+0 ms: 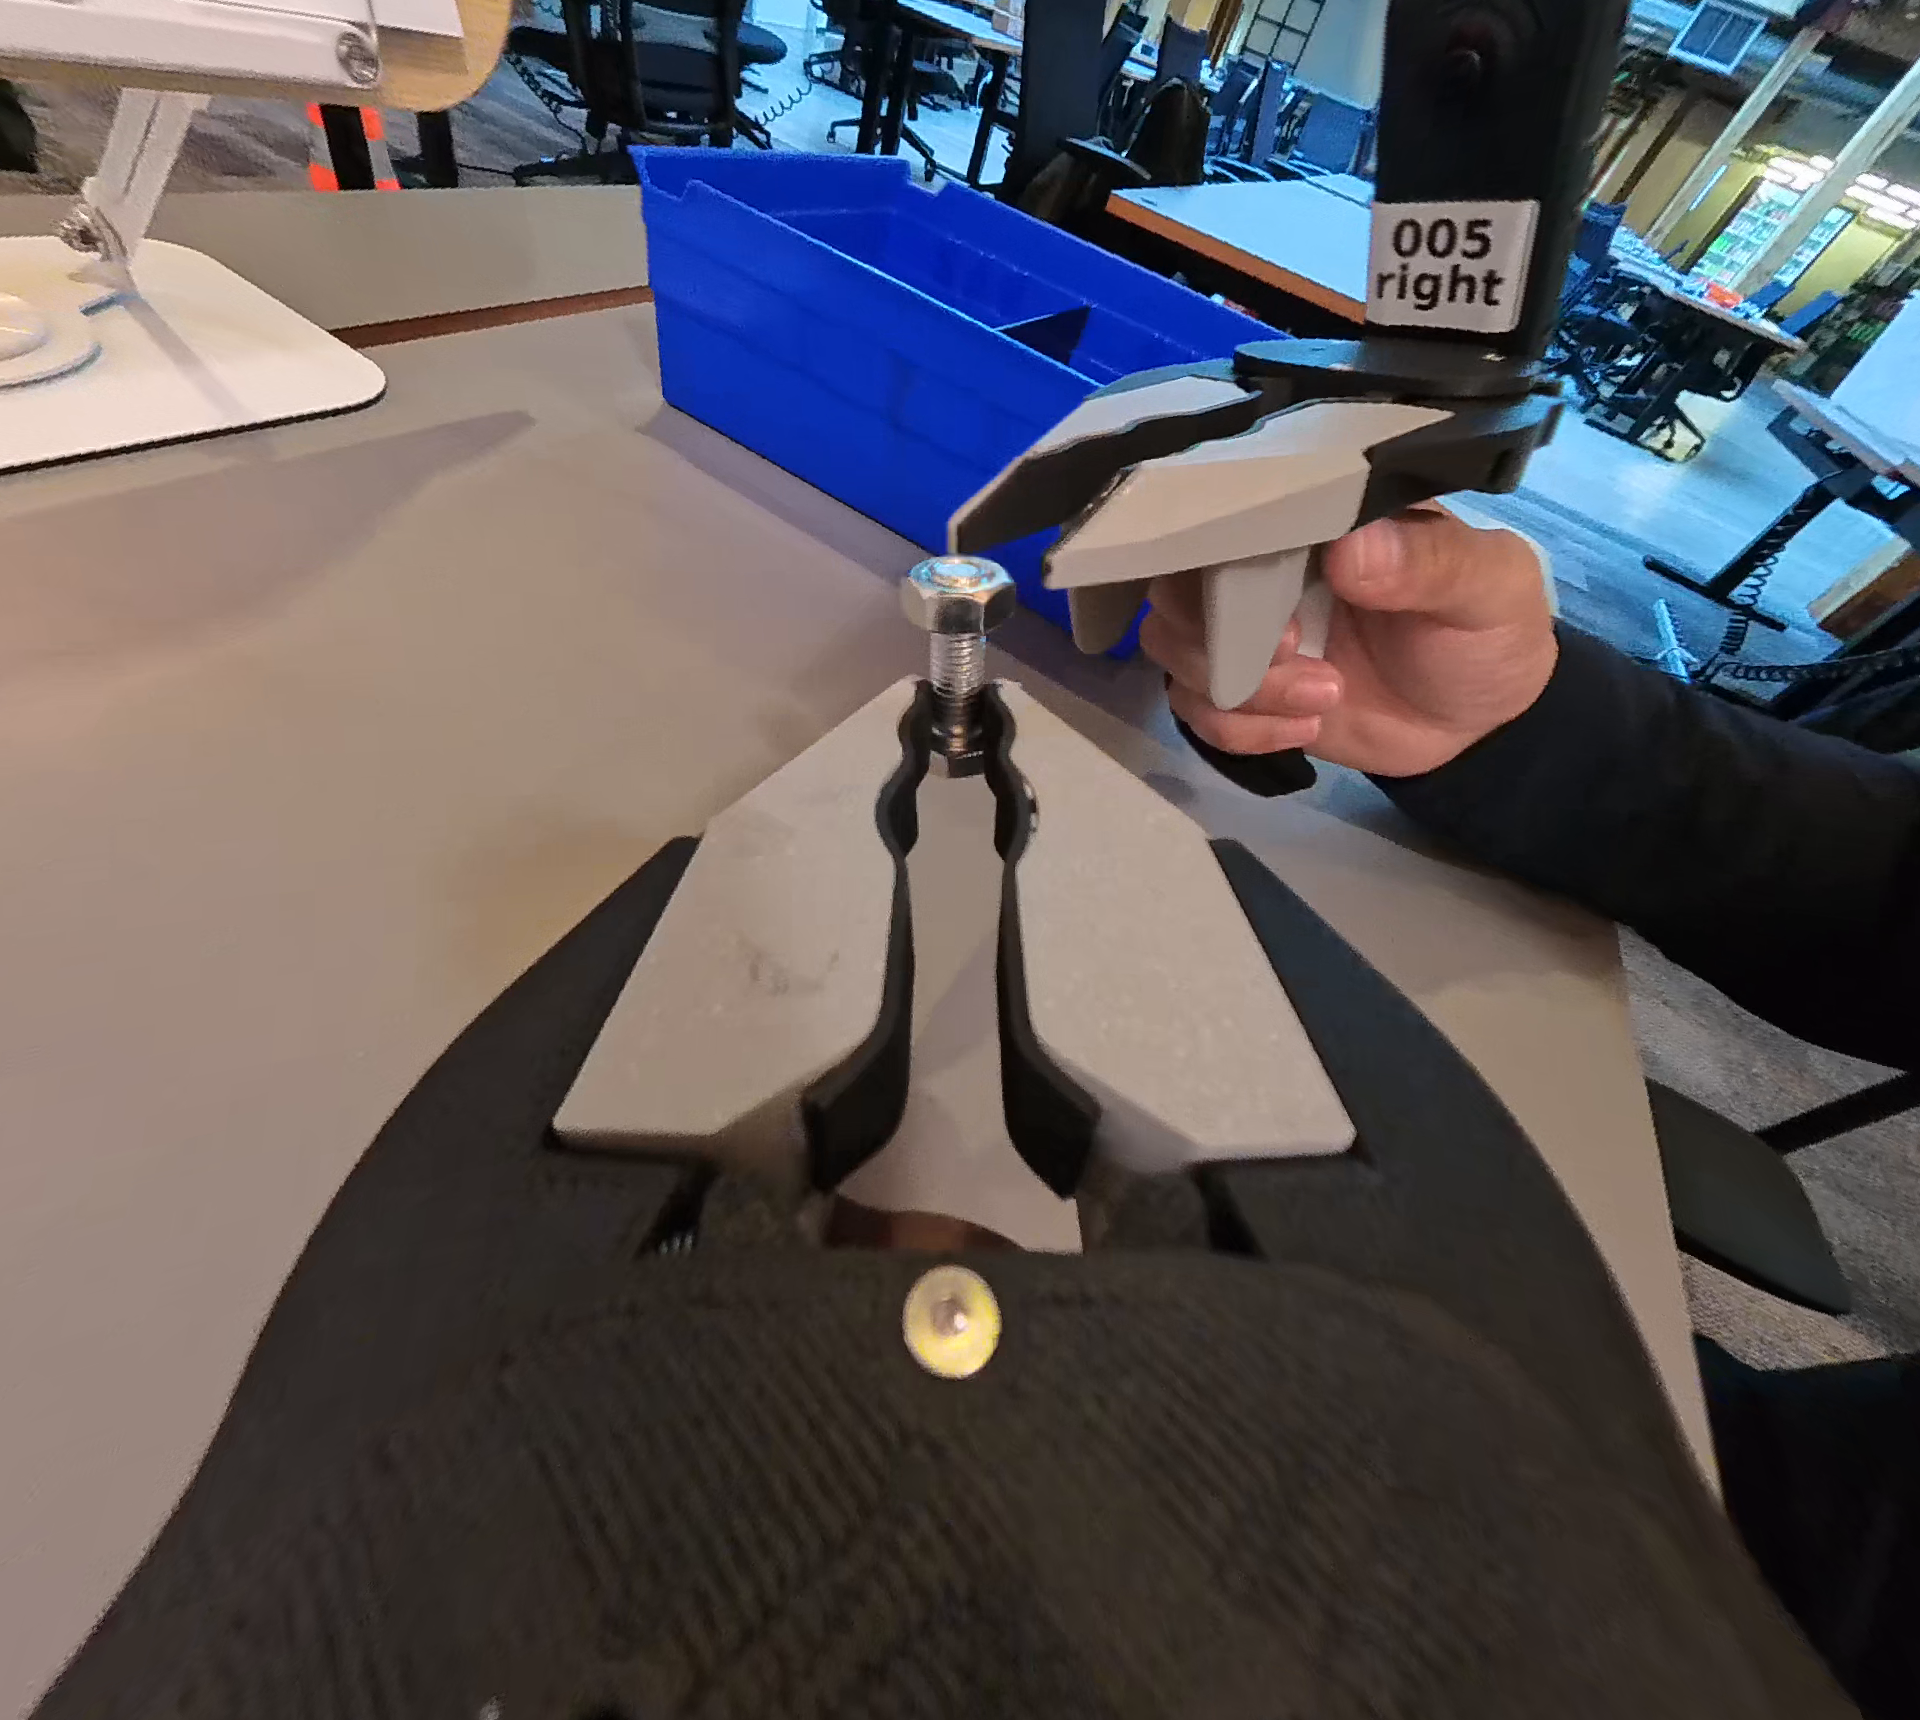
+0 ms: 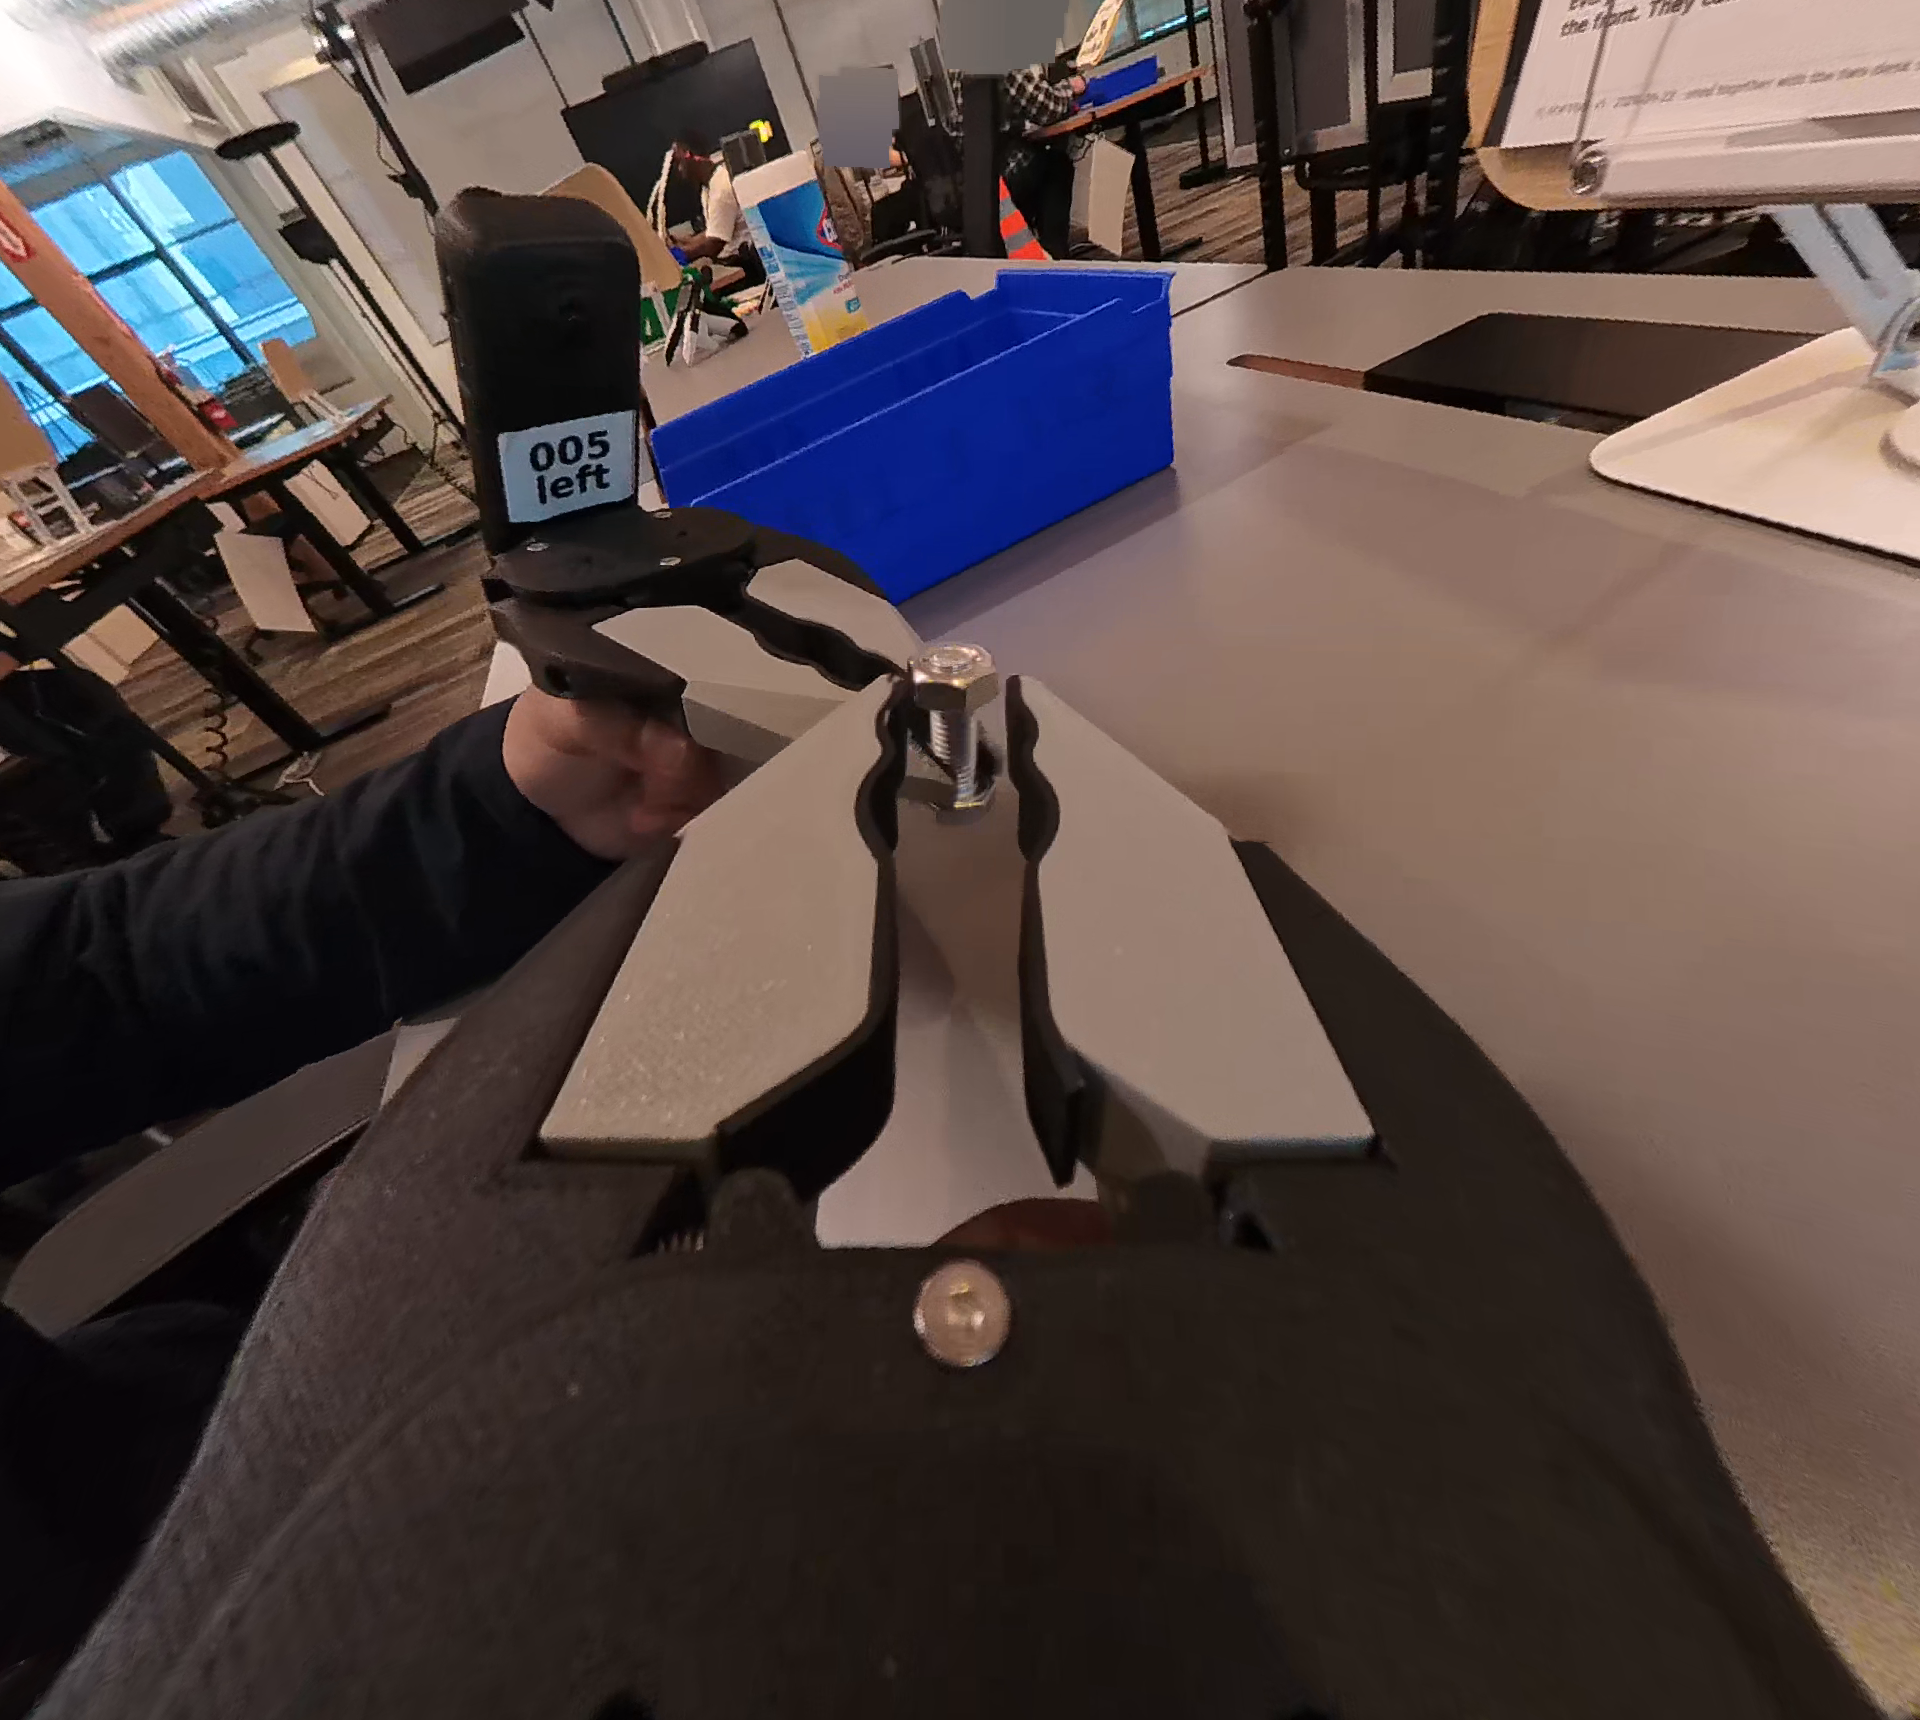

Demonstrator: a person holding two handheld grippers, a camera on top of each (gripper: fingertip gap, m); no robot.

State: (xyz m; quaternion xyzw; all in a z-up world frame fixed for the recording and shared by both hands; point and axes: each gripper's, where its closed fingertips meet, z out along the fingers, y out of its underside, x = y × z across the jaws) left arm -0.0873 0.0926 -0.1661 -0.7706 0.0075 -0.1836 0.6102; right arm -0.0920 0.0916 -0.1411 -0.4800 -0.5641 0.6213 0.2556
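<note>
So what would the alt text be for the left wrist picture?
The left gripper clamps an upright bolt above a grey table. The hand-held right gripper hovers beside the bolt's head, with a blue bin behind.

Illumination is bright and even, supplied by overhead ceiling fixtures and daylight from large windows [image 2: 156, 257] at the rear. Shadows on the table [image 1: 312, 631] are soft and diffuse. Highlights glint on the bolt [image 1: 957, 605]. Wide-angle distortion bends straight lines toward the frame edges. The near gripper body is soft and slightly blurred; distant background is moderately sharp.
</note>
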